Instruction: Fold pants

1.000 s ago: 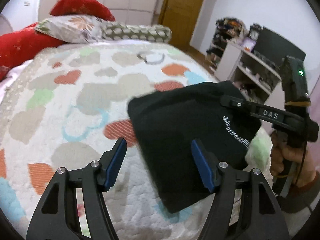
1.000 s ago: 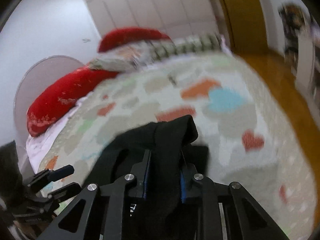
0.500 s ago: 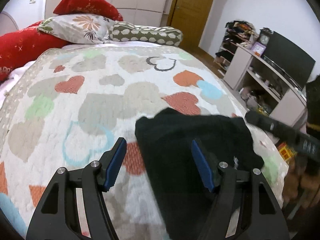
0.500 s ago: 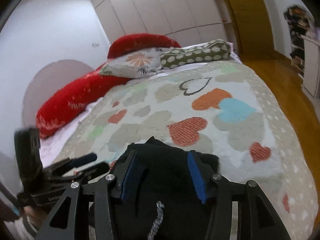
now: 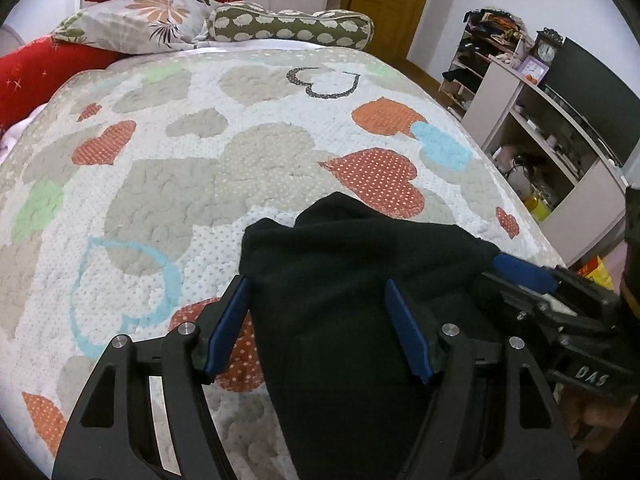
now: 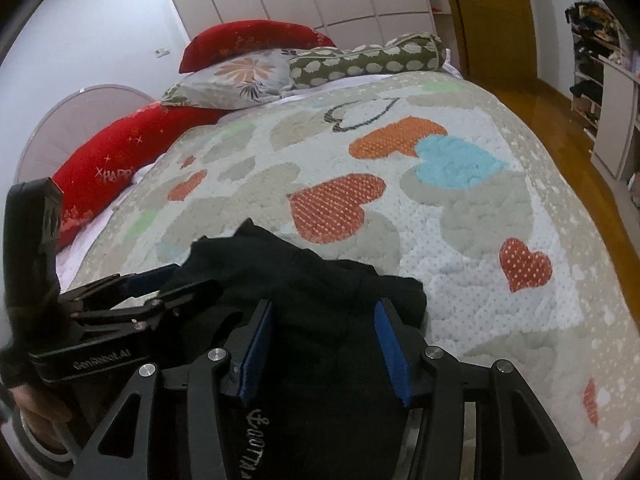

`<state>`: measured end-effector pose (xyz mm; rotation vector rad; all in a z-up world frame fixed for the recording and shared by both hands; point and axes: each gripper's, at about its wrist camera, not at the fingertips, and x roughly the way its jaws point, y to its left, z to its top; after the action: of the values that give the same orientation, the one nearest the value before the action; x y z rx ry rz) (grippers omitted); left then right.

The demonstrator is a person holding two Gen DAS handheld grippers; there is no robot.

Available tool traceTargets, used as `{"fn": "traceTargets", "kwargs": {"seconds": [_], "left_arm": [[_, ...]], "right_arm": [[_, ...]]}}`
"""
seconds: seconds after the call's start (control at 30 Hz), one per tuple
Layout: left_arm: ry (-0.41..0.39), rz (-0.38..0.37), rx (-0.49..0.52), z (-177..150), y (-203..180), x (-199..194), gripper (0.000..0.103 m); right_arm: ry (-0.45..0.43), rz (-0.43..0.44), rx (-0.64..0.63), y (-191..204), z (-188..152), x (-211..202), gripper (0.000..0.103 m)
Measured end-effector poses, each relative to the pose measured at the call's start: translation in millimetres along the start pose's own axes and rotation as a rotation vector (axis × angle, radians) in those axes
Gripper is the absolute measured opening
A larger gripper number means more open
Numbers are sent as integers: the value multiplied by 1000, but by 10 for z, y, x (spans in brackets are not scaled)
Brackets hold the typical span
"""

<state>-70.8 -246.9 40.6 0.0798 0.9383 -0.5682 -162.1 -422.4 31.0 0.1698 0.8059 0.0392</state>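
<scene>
Black pants (image 5: 340,300) lie bunched in a folded heap on the bed's heart-print quilt (image 5: 200,168), at the near edge of the bed, about 6 o'clock in both wrist views. White lettering on the fabric shows low in the right wrist view, only partly readable.

Left claw (image 5: 318,326): jaws spread wide, blue pads on either side of the heap's left part, nothing pinched. Left pad sits over the quilt at the fabric's left edge, right pad over the black cloth. Cannot tell whether the pads touch the cloth.

Right claw (image 6: 326,350): also wide, pads straddling the black fabric, nothing clamped between them. In the left wrist view this claw comes in from 3 o'clock, its blue pad at the right edge of the heap. In the right wrist view the left claw comes in from 9 o'clock, its tips at the heap's left edge.

Surroundings:
- Red cushions (image 6: 108,168) along the far-left side of the bed, 10 to 11 o'clock.
- Floral pillow (image 5: 136,20) and green spotted bolster (image 5: 292,28) at the head, 12 o'clock.
- Wooden door (image 5: 392,4) past the bed at 1 o'clock.
- Shelf unit (image 5: 532,128) with a clock (image 5: 546,52) and a dark TV screen (image 5: 592,88) on top, at 2 to 3 o'clock.
</scene>
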Motion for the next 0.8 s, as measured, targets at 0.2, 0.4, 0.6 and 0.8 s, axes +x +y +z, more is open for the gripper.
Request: {"fn": "traceTargets", "kwargs": {"seconds": [0.2,0.4,0.6,0.8], "left_arm": [[-41,36,11,-66,-51,-263,70],[-59,47,21,-181,-112,-441,70],[-75,49,31,-299,-180,-576,70],[-36,44,49,-450,-296,-421,70]], "right_arm": [[-39,6,-7,143,-53,-335,51],[-22,1,-42,303,-229,-460,51],[-3,-19,-77,370,-401,-543,51],[20,-48,-79,279,-556,-490,52]]}}
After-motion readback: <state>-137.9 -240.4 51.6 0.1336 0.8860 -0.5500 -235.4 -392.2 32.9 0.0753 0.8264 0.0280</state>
